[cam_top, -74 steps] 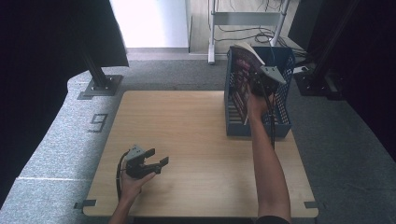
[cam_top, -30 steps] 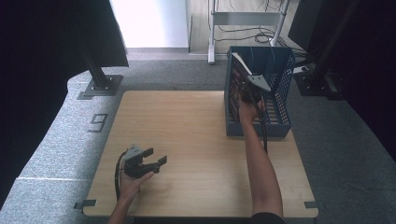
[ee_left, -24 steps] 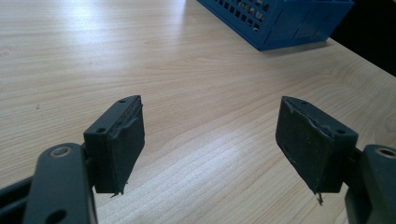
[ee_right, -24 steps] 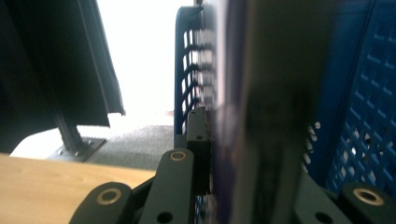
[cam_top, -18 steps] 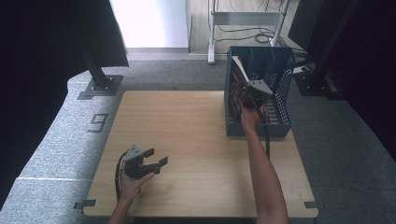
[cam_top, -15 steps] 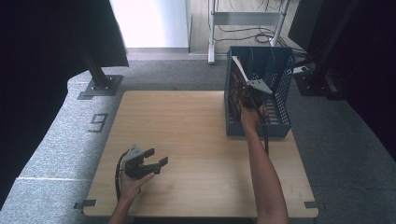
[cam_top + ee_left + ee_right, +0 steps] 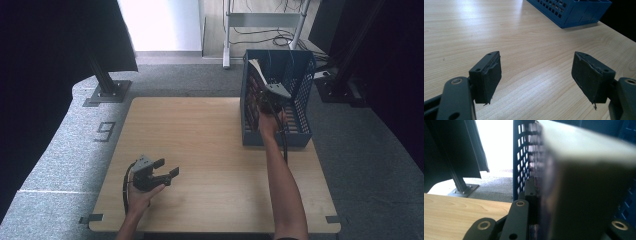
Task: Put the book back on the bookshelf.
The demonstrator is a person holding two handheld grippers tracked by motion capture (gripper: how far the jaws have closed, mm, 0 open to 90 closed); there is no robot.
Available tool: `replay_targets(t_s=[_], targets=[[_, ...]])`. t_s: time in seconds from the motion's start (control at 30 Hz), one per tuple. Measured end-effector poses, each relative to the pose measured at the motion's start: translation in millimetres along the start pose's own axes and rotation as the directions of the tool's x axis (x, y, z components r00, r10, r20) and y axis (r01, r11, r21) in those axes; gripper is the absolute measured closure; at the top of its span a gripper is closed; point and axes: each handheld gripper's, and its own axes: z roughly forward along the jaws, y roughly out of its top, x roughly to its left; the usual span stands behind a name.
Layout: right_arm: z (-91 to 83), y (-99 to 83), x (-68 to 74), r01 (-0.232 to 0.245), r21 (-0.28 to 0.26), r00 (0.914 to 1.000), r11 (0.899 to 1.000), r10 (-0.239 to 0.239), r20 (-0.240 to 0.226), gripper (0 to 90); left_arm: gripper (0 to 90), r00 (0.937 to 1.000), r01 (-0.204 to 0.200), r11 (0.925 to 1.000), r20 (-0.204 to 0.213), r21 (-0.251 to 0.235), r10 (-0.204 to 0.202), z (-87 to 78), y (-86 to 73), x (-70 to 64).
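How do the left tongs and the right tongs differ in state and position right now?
The left tongs are open and hold nothing; the right tongs are shut on a book. The left tongs sit low over the table near the person; the right tongs are at the blue basket. Both have black jaws.

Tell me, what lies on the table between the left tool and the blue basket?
Nothing: in the high view, bare wooden table separates the left tool from the blue basket. The left gripper view agrees.
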Motion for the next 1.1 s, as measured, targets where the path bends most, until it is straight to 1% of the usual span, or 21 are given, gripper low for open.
replay_targets(t_s=[0.13,0.17,0.27,0.4,0.5,0.57,0.63,0.67,0.7,0.8,0.87,0.9,0.93,1.0,1.07,1.1], targets=[[0.3,0.0,-0.9,0.009,-0.012,0.9998,1.000,-0.009,0.016,81.7,24.3,1.0000,0.000,1.0000,-0.003,-0.004,0.000,0.2,0.7,1.4],[0.8,0.4,-2.1,0.012,-0.026,0.9996,1.000,-0.011,0.026,81.7,24.5,1.0000,0.000,1.0000,-0.008,-0.005,0.000,0.3,0.8,2.5],[1.5,3.3,-5.0,0.009,-0.047,0.9989,0.999,-0.007,0.046,81.8,24.6,0.9999,0.000,1.0000,-0.013,-0.006,0.000,0.0,0.8,3.4],[2.1,8.3,-10.1,-0.002,-0.093,0.9975,0.996,0.008,0.070,81.8,24.6,0.9999,-0.002,1.0000,-0.016,-0.004,0.002,0.2,0.7,3.7],[6.0,10.5,-12.3,-0.012,-0.100,0.9968,0.995,0.020,0.077,81.7,24.6,0.9999,-0.003,1.0000,-0.017,-0.002,0.003,0.3,0.6,3.6],[7.9,10.9,-12.3,-0.012,-0.101,0.9967,0.995,0.020,0.079,81.7,24.6,0.9998,-0.003,1.0000,-0.019,-0.003,0.003,0.2,0.6,3.7],[15.3,10.4,-8.8,0.006,-0.103,0.9960,0.995,0.003,0.089,81.7,24.6,0.9997,0.000,1.0000,-0.023,-0.005,-0.001,-0.4,0.3,4.8],[15.3,10.4,-8.8,0.006,-0.103,0.9960,0.995,0.003,0.089,81.7,24.6,0.9997,0.000,1.0000,-0.023,-0.005,-0.001,-0.4,0.3,4.8],[21.0,9.0,-6.1,0.016,-0.108,0.9953,0.994,-0.006,0.097,81.8,24.6,0.9997,0.001,1.0000,-0.026,-0.005,-0.001,-1.1,0.1,6.4],[25.5,5.9,-3.4,0.020,-0.114,0.9948,0.993,-0.008,0.102,81.7,24.6,0.9996,0.007,0.9999,-0.029,-0.008,-0.007,-1.8,-0.2,8.3],[31.0,-1.3,2.9,0.044,-0.098,0.9958,0.994,-0.036,0.084,81.6,24.6,0.9994,0.012,0.9999,-0.032,-0.010,-0.013,-2.1,-0.5,11.0],[30.9,-3.4,5.4,0.055,-0.110,0.9962,0.992,-0.047,0.073,81.5,24.6,0.9994,0.013,0.9999,-0.033,-0.008,-0.013,-2.0,-0.6,11.6],[30.8,-5.2,7.9,0.067,-0.109,0.9963,0.992,-0.060,0.061,81.4,24.5,0.9993,0.013,0.9999,-0.034,-0.007,-0.013,-1.8,-0.9,12.1],[28.9,-9.0,11.4,0.083,-0.125,0.9965,0.989,-0.080,0.022,80.6,24.6,0.9994,0.014,0.9999,-0.033,-0.004,-0.014,-1.4,-1.3,12.2],[25.8,-10.0,13.6,0.091,-0.130,0.9955,0.987,-0.093,-0.014,77.6,24.5,0.9995,0.011,0.9999,-0.030,-0.001,-0.011,-1.2,-1.4,11.1],[24.1,-9.6,13.9,0.087,-0.127,0.9953,0.988,-0.092,-0.033,74.5,24.5,0.9996,0.009,1.0000,-0.028,-0.001,-0.009,-0.9,-1.4,10.4]])
